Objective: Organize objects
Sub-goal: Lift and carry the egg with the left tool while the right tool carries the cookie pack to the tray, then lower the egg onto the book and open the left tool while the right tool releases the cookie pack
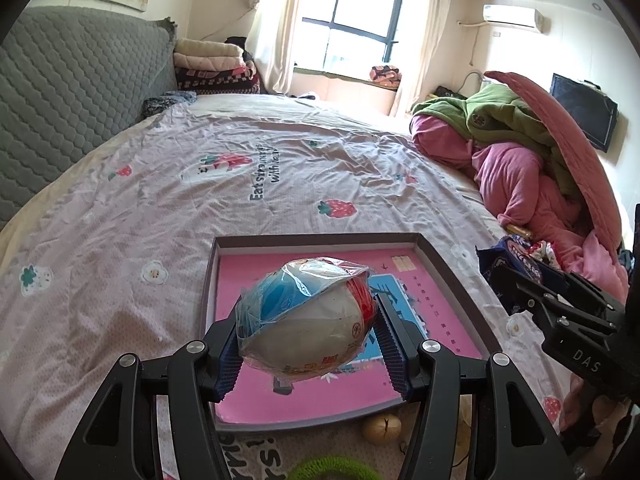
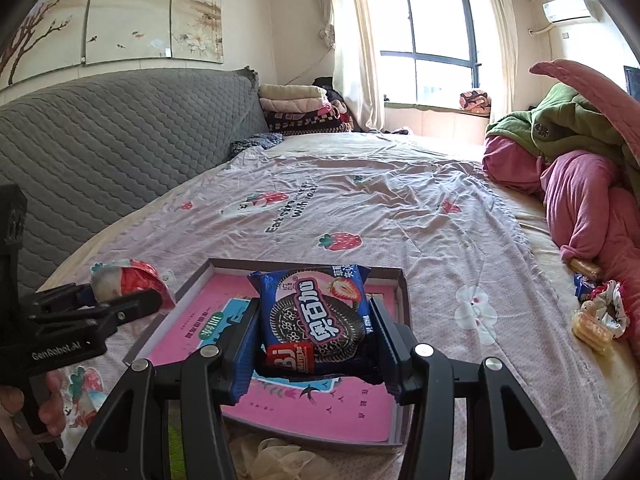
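Observation:
My left gripper [image 1: 308,344] is shut on a round snack in clear, blue and red wrap [image 1: 306,318] and holds it above the shallow box with a pink floor [image 1: 436,320]. My right gripper [image 2: 314,340] is shut on a blue cookie packet [image 2: 314,316] and holds it above the same box [image 2: 192,340]. In the left wrist view the right gripper [image 1: 520,292] shows at the right with the packet [image 1: 516,256]. In the right wrist view the left gripper [image 2: 100,304] shows at the left with the wrapped snack [image 2: 120,280].
The box lies on a strawberry-print bedsheet [image 1: 280,168]. A walnut [image 1: 382,429] and a green ring [image 1: 332,468] lie in front of it. Small snacks and a scrunchie [image 2: 600,316] lie at the right by a heap of pink and green bedding [image 2: 580,168]. A grey headboard [image 1: 72,92] stands at the left.

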{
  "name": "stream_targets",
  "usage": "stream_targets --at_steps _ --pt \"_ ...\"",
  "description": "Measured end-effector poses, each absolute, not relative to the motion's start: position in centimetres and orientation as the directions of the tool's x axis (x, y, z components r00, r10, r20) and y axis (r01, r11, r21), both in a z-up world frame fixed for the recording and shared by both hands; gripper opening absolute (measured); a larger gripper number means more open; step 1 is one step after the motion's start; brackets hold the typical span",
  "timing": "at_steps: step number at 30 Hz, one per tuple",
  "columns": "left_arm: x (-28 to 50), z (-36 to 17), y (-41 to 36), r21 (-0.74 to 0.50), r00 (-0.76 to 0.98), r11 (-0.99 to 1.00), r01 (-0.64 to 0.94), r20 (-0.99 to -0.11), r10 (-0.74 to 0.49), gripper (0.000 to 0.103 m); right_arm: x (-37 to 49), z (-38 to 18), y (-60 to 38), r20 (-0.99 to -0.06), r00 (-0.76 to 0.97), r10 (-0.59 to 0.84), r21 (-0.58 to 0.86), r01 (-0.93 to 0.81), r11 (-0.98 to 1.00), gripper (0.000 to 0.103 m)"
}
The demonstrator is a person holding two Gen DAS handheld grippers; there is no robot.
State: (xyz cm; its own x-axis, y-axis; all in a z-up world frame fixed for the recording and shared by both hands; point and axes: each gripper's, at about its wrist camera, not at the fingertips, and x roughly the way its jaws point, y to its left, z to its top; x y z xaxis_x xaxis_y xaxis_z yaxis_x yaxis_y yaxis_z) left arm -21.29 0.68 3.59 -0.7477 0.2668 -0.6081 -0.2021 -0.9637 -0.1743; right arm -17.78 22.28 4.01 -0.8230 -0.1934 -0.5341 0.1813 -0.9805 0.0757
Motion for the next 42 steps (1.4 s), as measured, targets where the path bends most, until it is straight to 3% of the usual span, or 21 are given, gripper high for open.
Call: stream_targets --at_steps 25,42 --pt "-28.7 -3.0 1.1 -0.154 -0.584 -0.98 -0.125 -0.787 0.199 0.061 -23.4 -2.4 22.5 -0.676 -0.717 -0.17 0.077 0.16 -0.984 0.052" --pt "-31.0 -6.1 2.2 -0.127 -0.477 -0.986 -0.105 -0.864 0.162 0.06 -24.7 -4.9 22.0 -0.746 -0.644 -0.17 0.08 0.167 -0.983 0.052"
